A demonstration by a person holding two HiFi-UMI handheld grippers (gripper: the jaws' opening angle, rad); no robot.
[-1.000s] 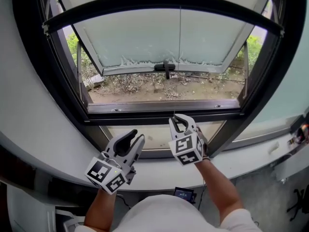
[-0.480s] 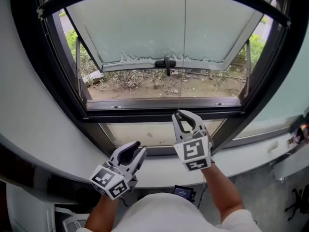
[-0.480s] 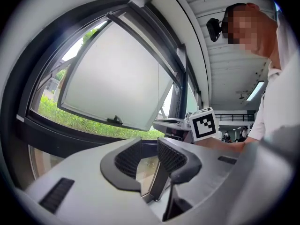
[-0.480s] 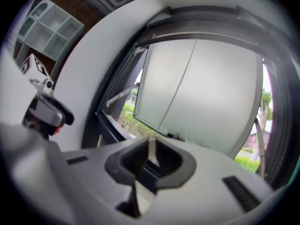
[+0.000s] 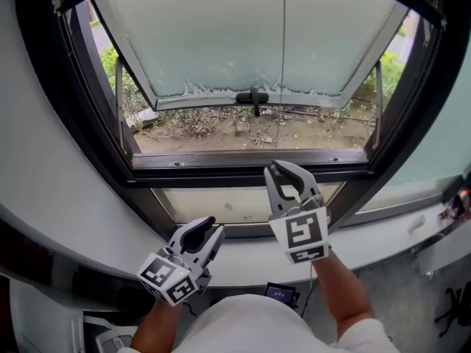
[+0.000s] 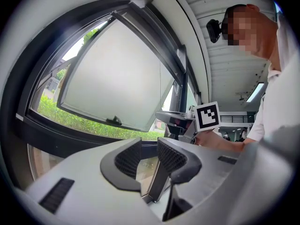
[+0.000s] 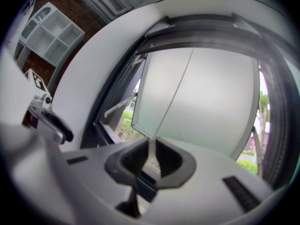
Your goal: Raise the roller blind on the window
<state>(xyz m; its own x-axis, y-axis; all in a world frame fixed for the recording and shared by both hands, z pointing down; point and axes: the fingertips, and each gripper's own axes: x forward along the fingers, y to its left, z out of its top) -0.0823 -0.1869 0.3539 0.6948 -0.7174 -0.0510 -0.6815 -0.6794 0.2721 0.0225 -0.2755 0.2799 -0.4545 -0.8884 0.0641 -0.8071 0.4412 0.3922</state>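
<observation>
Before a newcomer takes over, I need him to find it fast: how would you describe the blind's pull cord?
Start at the big dark-framed window with its frosted sash tilted outward. A thin pale pull cord hangs straight down in front of that sash, just right of the black handle, into the right gripper. It is the only hair-thin vertical line there.

No legible text, label or number appears anywhere.

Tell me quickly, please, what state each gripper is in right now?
Left gripper: open, holding nothing.
Right gripper: closed on the blind cord.
</observation>
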